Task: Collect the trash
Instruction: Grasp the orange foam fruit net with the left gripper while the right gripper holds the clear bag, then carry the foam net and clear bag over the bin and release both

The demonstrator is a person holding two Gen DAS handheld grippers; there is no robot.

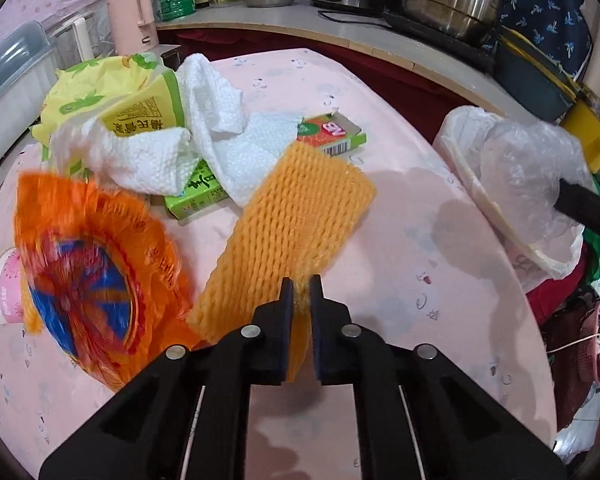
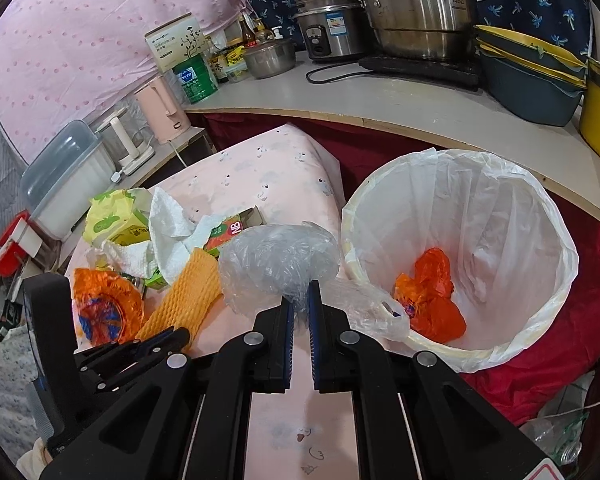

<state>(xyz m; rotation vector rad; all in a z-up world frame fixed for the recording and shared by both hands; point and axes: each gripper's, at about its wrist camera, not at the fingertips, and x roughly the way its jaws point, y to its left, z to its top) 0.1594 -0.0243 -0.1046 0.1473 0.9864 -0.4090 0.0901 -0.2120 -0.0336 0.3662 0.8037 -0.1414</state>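
My left gripper (image 1: 300,286) is shut on a yellow-orange foam fruit net (image 1: 296,220) and holds it above the pink table (image 1: 420,272). It also shows in the right wrist view (image 2: 192,292). My right gripper (image 2: 300,292) is shut on a clear crumpled plastic bag (image 2: 278,266), close to the rim of a white-lined trash bin (image 2: 500,216) that holds an orange wrapper (image 2: 432,292). The same bag shows over the bin in the left wrist view (image 1: 532,168). An orange plastic wrapper (image 1: 84,280), white paper towels (image 1: 204,132), green cartons (image 1: 196,196) and a yellow-green packet (image 1: 100,96) lie on the table.
A pink paper cup (image 1: 4,284) lies at the table's left edge. Behind the table runs a counter (image 2: 380,100) with pots, a rice cooker (image 2: 332,28), bottles and a pink kettle (image 2: 162,108). Red cloth (image 2: 540,368) lies under the bin.
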